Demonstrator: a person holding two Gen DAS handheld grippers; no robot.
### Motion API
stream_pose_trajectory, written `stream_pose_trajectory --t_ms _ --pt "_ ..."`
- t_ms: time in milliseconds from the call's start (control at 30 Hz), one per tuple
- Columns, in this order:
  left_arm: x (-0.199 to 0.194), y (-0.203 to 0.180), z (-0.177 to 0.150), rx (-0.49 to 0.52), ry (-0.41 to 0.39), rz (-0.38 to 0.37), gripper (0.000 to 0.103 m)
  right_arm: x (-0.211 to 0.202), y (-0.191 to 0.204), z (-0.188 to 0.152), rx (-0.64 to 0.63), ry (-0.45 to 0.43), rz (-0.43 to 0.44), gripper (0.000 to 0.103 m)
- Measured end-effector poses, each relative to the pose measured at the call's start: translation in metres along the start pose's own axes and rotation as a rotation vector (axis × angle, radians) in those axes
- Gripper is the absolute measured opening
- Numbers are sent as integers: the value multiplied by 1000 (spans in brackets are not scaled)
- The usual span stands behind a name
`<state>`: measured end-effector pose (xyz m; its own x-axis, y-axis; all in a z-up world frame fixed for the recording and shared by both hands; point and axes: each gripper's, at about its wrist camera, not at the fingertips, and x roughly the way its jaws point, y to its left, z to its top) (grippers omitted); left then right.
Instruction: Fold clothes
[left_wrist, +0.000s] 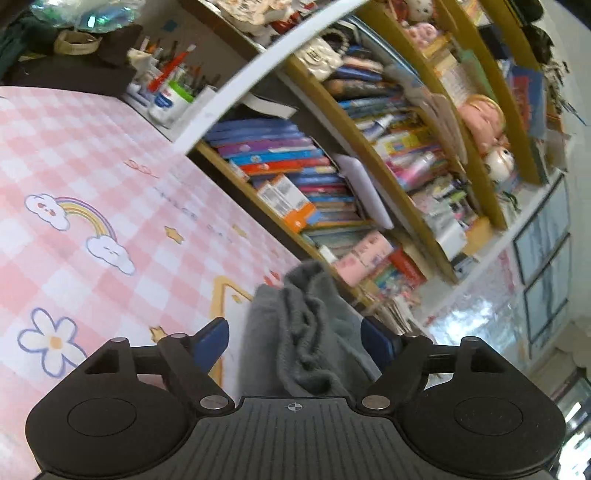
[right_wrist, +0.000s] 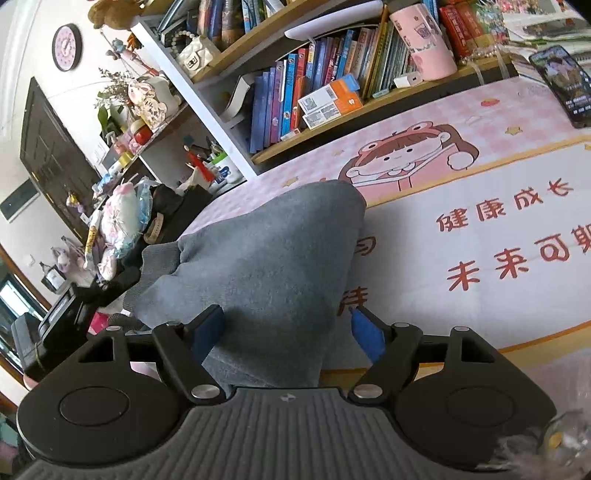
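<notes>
Both views are bright with soft, even daylight. In the left wrist view the strongest light sits at 4 o'clock, where a glossy floor (left_wrist: 476, 325) throws pale glare and detail washes out. The bookshelf (left_wrist: 369, 155) from 1 to 3 o'clock is smeared by motion blur, and the whole frame is tilted. The right wrist view is sharper; printed characters on the table mat (right_wrist: 498, 236) read cleanly. Fisheye distortion bends shelf edges into arcs toward every border. A window (right_wrist: 14, 295) at 9 o'clock is overexposed. Shadows are faint.
</notes>
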<state>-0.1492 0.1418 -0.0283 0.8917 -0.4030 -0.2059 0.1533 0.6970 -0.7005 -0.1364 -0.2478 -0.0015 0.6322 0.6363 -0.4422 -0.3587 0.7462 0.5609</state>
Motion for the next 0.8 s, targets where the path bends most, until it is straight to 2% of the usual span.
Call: stream_pose_trajectory --t_ms 33,67,100,167,200,300,367,400,467,500,533,600,633,700,800 --pt "4 -3 0 16 15 1 77 0 0 0 0 0 0 75" --pt "9 -5 0 33 32 4 70 0 0 0 0 0 1 75" --pt "13 -7 0 48 50 -8 39 0 0 0 0 0 1 75" --pt "17 -16 2 93 63 -33 18 0 -1 0 -1 0 1 75" --pt "16 -23 4 135 44 -28 14 0 0 0 -4 0 0 75" --pt "2 -51 6 294 -80 -70 13 -1 2 -1 -13 -5 9 75" --pt "-4 -57 9 306 -135 -87 14 -2 4 0 -21 -11 24 75" --pt "0 -53 12 277 -126 -69 14 -3 5 0 -25 -11 29 75" --pt "15 -33 14 197 -36 7 14 -2 7 1 -33 -8 30 75" --pt "23 -20 12 148 17 48 17 -2 8 0 -34 -5 32 74" --pt "26 -9 8 97 31 52 21 -1 7 0 -32 -1 36 75" --pt "23 8 3 10 23 30 38 0 7 0 -24 4 40 75" --pt "21 10 4 -2 27 37 46 0 6 1 -20 6 41 75" --pt "17 4 8 26 34 49 81 0 5 1 -6 11 45 75" --pt "9 -6 10 101 26 -14 97 2 3 3 35 29 66 75"
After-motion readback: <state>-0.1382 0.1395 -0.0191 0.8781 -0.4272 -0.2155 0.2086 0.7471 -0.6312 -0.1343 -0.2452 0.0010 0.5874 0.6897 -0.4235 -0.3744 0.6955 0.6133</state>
